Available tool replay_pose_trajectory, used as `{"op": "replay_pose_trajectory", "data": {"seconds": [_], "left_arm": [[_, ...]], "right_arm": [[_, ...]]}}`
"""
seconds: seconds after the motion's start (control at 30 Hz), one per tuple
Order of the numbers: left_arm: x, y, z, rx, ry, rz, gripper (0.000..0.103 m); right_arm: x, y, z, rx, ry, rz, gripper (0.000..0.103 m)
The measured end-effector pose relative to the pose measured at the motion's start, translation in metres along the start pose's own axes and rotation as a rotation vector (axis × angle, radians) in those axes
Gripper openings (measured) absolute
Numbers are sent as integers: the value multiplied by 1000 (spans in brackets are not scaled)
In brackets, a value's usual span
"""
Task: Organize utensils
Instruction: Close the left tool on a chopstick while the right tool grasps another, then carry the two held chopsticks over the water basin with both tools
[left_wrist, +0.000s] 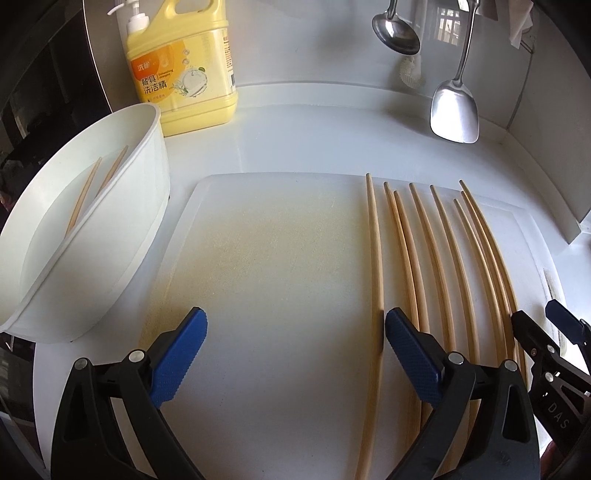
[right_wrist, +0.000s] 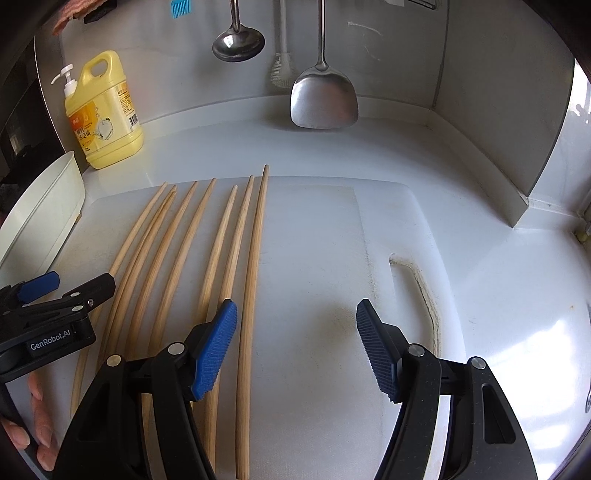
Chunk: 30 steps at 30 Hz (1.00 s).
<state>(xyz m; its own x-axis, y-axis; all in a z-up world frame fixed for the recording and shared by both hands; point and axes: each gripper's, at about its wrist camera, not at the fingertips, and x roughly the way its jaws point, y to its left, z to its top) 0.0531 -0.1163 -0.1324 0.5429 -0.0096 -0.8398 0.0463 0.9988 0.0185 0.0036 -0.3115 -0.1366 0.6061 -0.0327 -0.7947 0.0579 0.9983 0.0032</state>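
Note:
Several wooden chopsticks (left_wrist: 439, 258) (right_wrist: 177, 251) lie side by side on a white cutting board (left_wrist: 277, 258) (right_wrist: 314, 240). My left gripper (left_wrist: 295, 332) is open low over the board. The leftmost chopstick (left_wrist: 375, 258) runs just inside its right pad, untouched. My right gripper (right_wrist: 297, 343) is open too, and the rightmost chopstick (right_wrist: 255, 258) passes just inside its left pad. Each gripper shows at the edge of the other's view: the right gripper (left_wrist: 535, 314) and the left gripper (right_wrist: 70, 284). A white divided holder (left_wrist: 140, 221) (right_wrist: 44, 206) at the left has two chopsticks (left_wrist: 92, 192) in its far compartment.
A yellow detergent bottle (left_wrist: 184, 74) (right_wrist: 103, 110) stands behind the holder against the back wall. A steel ladle (left_wrist: 395, 31) (right_wrist: 238, 42) and a steel spatula (left_wrist: 454, 114) (right_wrist: 323, 98) hang on that wall. A person's hand (right_wrist: 40, 417) shows at the lower left of the right wrist view.

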Motion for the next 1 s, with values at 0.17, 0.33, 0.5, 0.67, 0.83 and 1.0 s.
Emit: {"op": "replay_pose_trajectory", "data": {"seconds": [0.17,0.33,0.5,0.67,0.83,1.0], "left_arm": [[0,-7,5,22,-13,-33,79],[-4,-18,6,63,-21,-74,52],[-6,-27,7,93,-12,-101,21],[-7,-28,7,101,1,-124,7],[-12,-19,2,71,35,-152,7],[-29,-8,-5,41,46,-173,7]], "right_arm": [[2,7,3,-33,-20,16,56],[0,17,3,-77,-28,31,34],[0,23,3,-101,-30,36,7],[-1,20,3,-78,-27,50,6],[-7,9,-1,-6,-11,87,6],[-27,2,-4,25,-21,104,6]]}}
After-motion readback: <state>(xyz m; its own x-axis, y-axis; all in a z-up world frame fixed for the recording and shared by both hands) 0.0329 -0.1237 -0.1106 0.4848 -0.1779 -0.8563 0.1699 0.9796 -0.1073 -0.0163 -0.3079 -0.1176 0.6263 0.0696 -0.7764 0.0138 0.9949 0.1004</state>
